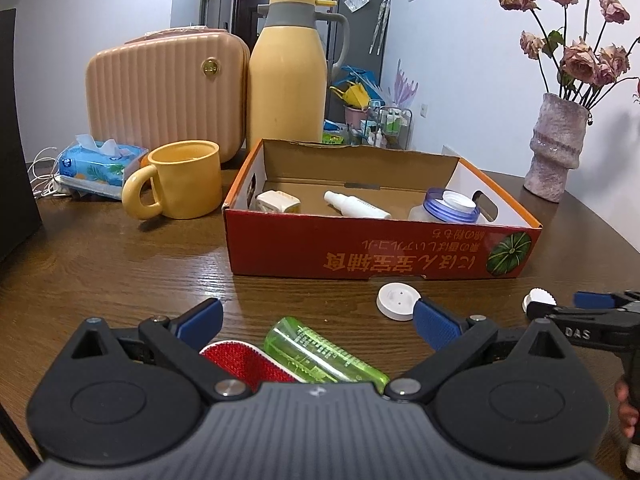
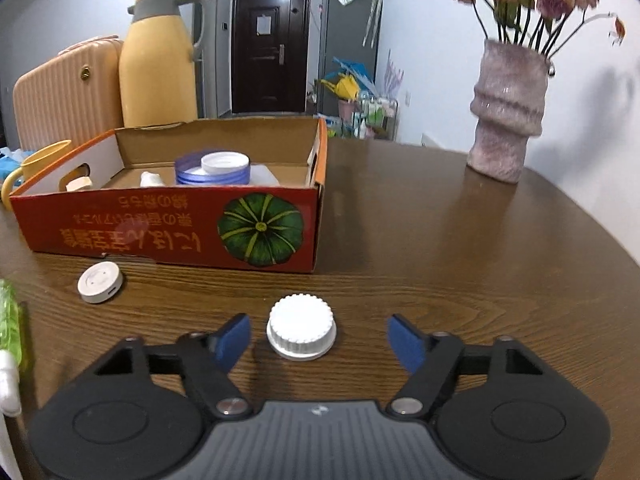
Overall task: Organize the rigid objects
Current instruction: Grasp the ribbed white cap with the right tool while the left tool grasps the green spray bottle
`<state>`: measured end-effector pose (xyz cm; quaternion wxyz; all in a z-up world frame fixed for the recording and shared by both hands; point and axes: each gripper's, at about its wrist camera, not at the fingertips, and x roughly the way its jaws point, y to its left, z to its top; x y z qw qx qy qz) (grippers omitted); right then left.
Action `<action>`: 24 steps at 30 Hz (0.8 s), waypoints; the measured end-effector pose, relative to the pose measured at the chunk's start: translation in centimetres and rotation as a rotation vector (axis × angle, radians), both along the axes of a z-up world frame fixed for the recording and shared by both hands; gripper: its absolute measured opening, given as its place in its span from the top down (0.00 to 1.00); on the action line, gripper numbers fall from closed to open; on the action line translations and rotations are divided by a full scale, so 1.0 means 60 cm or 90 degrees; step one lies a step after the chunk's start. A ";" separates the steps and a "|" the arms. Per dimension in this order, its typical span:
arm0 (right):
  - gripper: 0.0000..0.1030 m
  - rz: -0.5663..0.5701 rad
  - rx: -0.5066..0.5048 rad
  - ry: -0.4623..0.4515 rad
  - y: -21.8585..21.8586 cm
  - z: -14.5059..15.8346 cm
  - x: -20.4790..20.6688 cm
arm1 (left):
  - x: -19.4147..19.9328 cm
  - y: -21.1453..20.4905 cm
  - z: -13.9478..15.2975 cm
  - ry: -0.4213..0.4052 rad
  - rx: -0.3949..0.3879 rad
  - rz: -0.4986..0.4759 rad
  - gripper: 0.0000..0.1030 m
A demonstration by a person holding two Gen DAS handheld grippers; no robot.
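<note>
Dark wood grain runs across my bench (image 2: 420,240), with pale walls and a dark door behind it. On it sits a red cardboard box (image 2: 168,232), open-topped, printed with orange characters and a green pumpkin. Inside I see a clear jar with a blue ring and white lid (image 2: 214,168), a white spray bottle (image 1: 356,205) lying on its side, and a small cream plug-like block (image 1: 277,201).

My right tool (image 2: 318,338) sits low over the bench with its blue pads partly spread. A white ridged bottle cap (image 2: 301,332) stands between them, nearer the left pad, and I see gaps on both sides, so nothing is gripped. A round white disc (image 2: 100,282) lies on the bench just in front of the box, to the left of the cap.

My left tool (image 1: 318,322) stands wide open and holds nothing. Below it, close to the camera, a translucent green bottle (image 1: 324,354) with fine printed markings lies on its side, touching a red-and-white pad (image 1: 240,364) partly hidden by the tool body.

Behind the box stand a yellow mug (image 1: 180,182), a tall yellow thermos jug (image 1: 288,76), a ribbed pink case (image 1: 164,96) and a tissue pack (image 1: 96,162). A pink textured vase (image 2: 508,116) of dried roses stands well apart on the right.
</note>
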<state>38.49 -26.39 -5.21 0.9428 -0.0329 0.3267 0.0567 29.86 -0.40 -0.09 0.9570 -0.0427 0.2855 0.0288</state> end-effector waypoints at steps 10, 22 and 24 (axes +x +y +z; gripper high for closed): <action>0.62 0.008 0.020 0.000 0.006 -0.007 -0.003 | 0.001 0.000 -0.001 0.004 -0.002 -0.004 0.00; 0.62 -0.022 0.064 -0.087 -0.004 0.020 -0.092 | 0.005 0.002 -0.006 0.019 0.007 -0.061 0.00; 0.62 -0.023 0.070 -0.094 -0.004 0.022 -0.107 | 0.005 0.003 -0.007 0.024 0.007 -0.076 0.00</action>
